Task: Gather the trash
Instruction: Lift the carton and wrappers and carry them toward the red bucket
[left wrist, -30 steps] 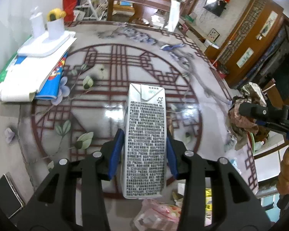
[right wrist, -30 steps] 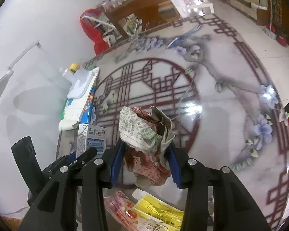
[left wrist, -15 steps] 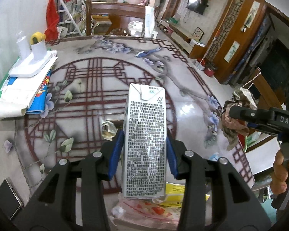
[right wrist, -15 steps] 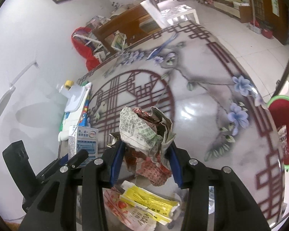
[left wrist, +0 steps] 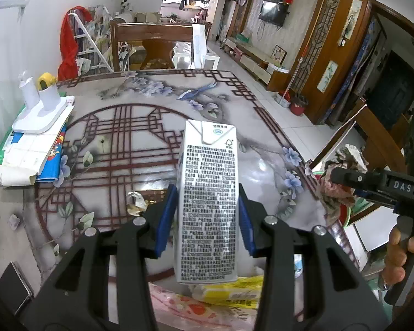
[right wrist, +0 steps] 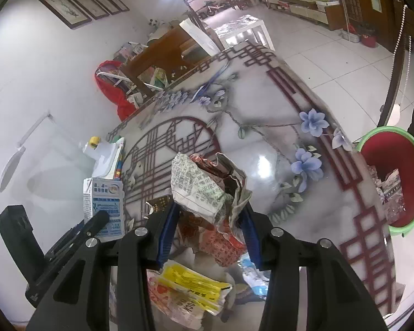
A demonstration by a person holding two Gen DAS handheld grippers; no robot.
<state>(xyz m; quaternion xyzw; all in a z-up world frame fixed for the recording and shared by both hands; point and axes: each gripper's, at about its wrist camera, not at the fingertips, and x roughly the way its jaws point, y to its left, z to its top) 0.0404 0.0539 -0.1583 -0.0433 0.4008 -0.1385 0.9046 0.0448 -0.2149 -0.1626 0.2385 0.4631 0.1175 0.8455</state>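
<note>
My left gripper [left wrist: 205, 220] is shut on a white drink carton [left wrist: 208, 201] and holds it upright above the patterned table [left wrist: 118, 138]. The carton also shows in the right wrist view [right wrist: 103, 207]. My right gripper [right wrist: 211, 223] is shut on a crumpled wad of printed wrappers [right wrist: 209, 187], held above the table near its right edge; the wad shows in the left wrist view [left wrist: 339, 182]. A red bin with a green rim [right wrist: 394, 176] stands on the floor beyond that edge and has trash in it.
Yellow and pink wrappers [right wrist: 190, 289] and a blue-white packet [right wrist: 252, 271] lie on the near table. A small foil scrap [left wrist: 136, 202] lies mid-table. Books with a white lamp base [left wrist: 38, 127] sit far left, a phone [left wrist: 12, 287] near left.
Both grippers have risen and drawn back, carrying the carton and the wad. The right gripper has moved toward the table's right edge, and the red bin has come into its view.
</note>
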